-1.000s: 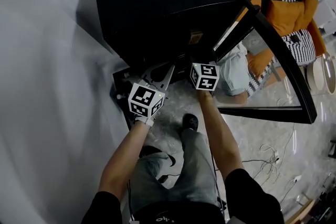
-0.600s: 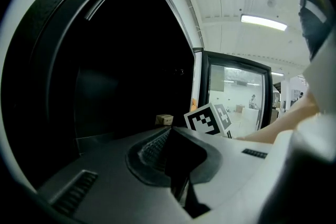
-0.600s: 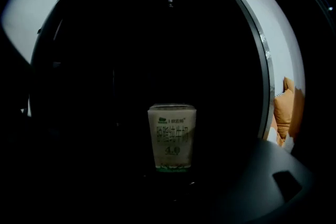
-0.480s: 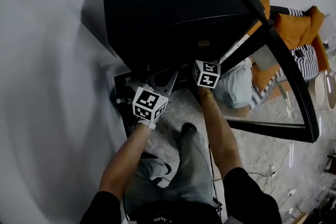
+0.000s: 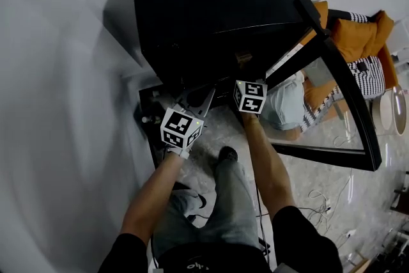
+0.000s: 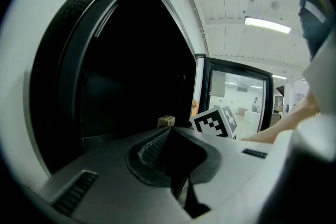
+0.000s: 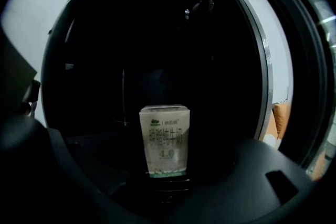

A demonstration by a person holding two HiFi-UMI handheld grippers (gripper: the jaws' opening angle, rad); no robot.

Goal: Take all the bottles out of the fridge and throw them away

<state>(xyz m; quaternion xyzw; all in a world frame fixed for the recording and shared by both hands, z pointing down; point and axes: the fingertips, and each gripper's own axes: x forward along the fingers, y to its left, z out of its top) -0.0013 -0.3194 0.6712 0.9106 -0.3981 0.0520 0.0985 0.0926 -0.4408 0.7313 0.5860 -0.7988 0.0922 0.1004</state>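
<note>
Judging by the frosted white plastic bottle with green print (image 7: 164, 139) standing upright deep inside the black glass-doored fridge (image 5: 211, 16), barely begun: door (image 5: 345, 112) swung open, nothing lifted out or thrown away yet. Reaching in with the right tool (image 7: 165, 187), jaws just now narrowing but apart around that bottle, not pressing it; left tool (image 6: 170, 132) closed on nothing. Caught solely by the right gripper view, that bottle; from the head view, only fridge top and open door.

Dark fridge shelf (image 7: 97, 139) carries one white bottle (image 7: 164, 139), standing upright. Grey marbled floor (image 5: 319, 166) has loose cables (image 5: 323, 196) lying on it at the right.
</note>
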